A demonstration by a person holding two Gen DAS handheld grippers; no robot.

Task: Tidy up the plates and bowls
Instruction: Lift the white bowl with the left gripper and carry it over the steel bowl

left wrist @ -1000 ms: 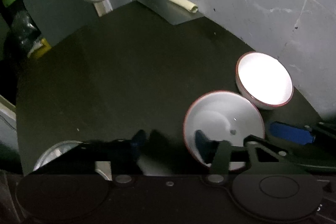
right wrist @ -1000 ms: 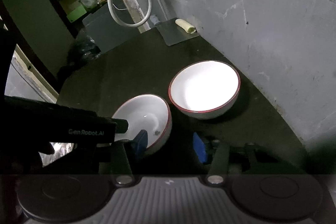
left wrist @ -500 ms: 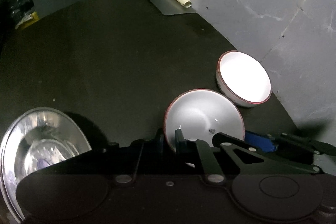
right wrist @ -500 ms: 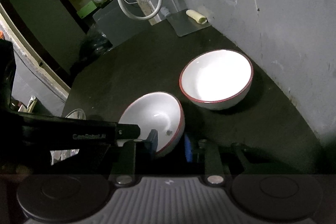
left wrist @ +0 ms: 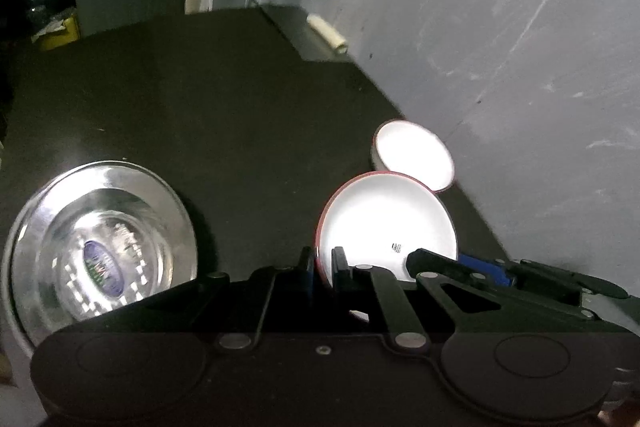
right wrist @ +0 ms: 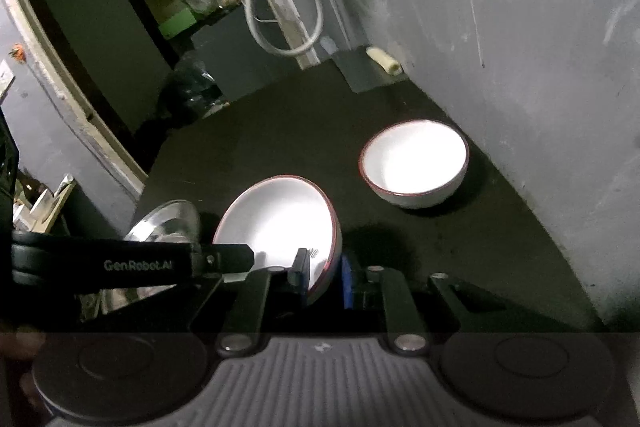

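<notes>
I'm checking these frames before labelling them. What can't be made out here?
- Steel plate: the left view's edge and the left tongs' body cut it off; its centre label is too blurred to read.
- Near bowl: its underside is hidden in both views, so table contact can't be told.
- Small sticker inside it: too small to read.
- Pale object on the far table: too small to identify.

bare tabletop apparently beyond steel plate

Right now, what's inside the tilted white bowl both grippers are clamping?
The held bowl looks empty apart from a small sticker. The left gripper and right gripper cover its near rim.
</notes>
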